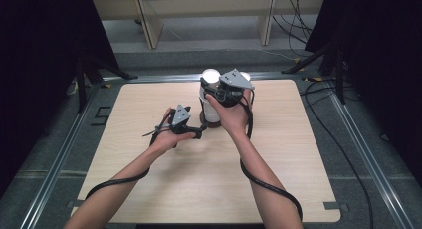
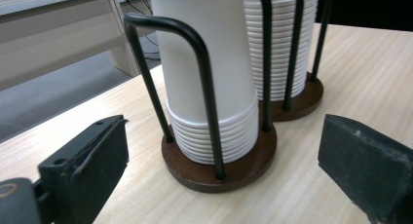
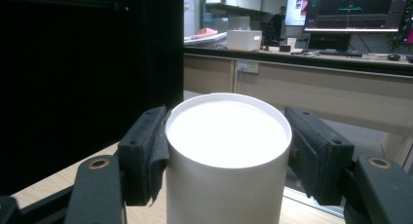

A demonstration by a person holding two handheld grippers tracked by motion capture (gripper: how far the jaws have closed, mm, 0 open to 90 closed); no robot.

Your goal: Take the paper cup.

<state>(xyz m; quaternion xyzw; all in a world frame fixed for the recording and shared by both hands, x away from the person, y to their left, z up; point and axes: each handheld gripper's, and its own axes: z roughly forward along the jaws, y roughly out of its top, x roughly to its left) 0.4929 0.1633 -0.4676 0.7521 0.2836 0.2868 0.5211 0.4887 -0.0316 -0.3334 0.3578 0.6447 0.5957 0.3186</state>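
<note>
Two stacks of upside-down white paper cups stand in a black wire holder with round brown bases (image 2: 243, 171); the near stack (image 2: 209, 63) is taller than the far stack (image 2: 282, 48). In the high view the holder (image 1: 210, 107) sits at the table's far middle. My right gripper (image 1: 217, 92) is at the top of the near stack, shut on the topmost cup (image 3: 226, 136), with its pads (image 3: 146, 153) pressed on both sides below the rim. My left gripper (image 2: 226, 148) is low by the holder's base, open, its jaws wide apart and touching nothing.
The holder stands on a light wooden table (image 1: 199, 189) with rounded corners, and grey floor lies around it. Black stands and cables (image 1: 328, 55) flank the far corners. A pale desk (image 1: 209, 10) stands beyond the table.
</note>
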